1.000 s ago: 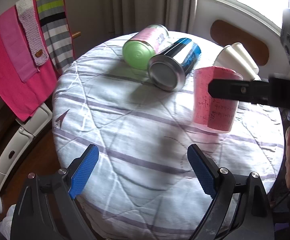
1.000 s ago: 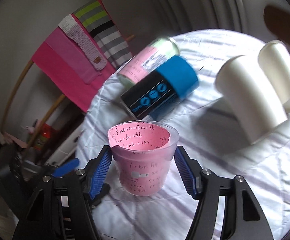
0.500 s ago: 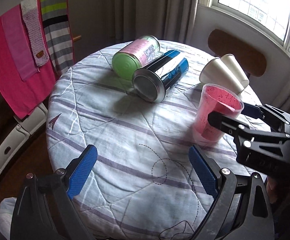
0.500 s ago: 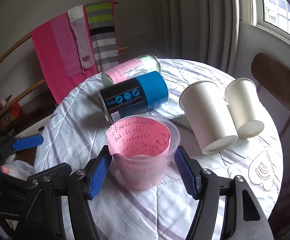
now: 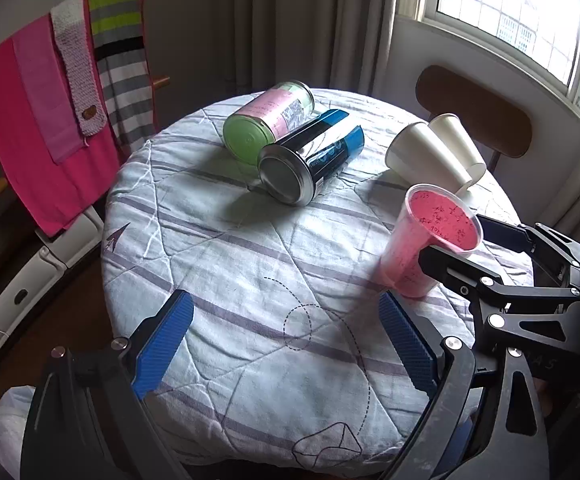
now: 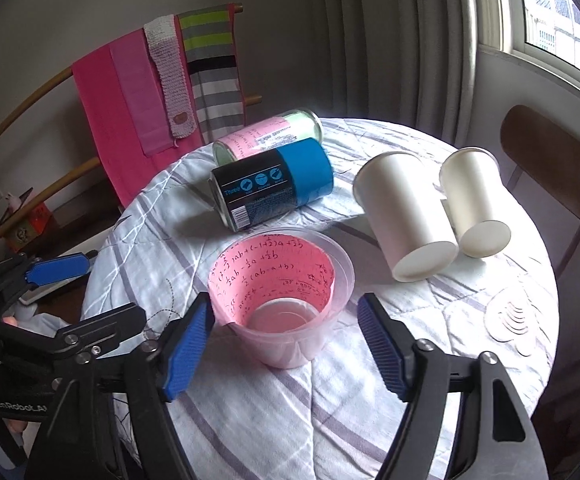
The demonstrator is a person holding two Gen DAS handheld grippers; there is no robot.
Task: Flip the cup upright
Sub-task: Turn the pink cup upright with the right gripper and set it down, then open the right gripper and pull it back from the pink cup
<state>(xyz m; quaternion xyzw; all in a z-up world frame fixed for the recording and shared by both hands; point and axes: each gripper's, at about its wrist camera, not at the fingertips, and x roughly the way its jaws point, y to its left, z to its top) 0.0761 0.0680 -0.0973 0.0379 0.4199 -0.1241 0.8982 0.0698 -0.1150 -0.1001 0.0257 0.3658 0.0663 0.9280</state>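
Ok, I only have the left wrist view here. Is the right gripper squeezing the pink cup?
Observer: No. The right wrist view shows the right gripper open, with a clear gap between one pad and the pink cup.
Operator: Anything inside it?
Observer: Only a pink paper liner with handwritten algebra. The clear bottom is bare.
Operator: And the white cups?
Observer: Both white cups lie on their sides, bases toward the right gripper.
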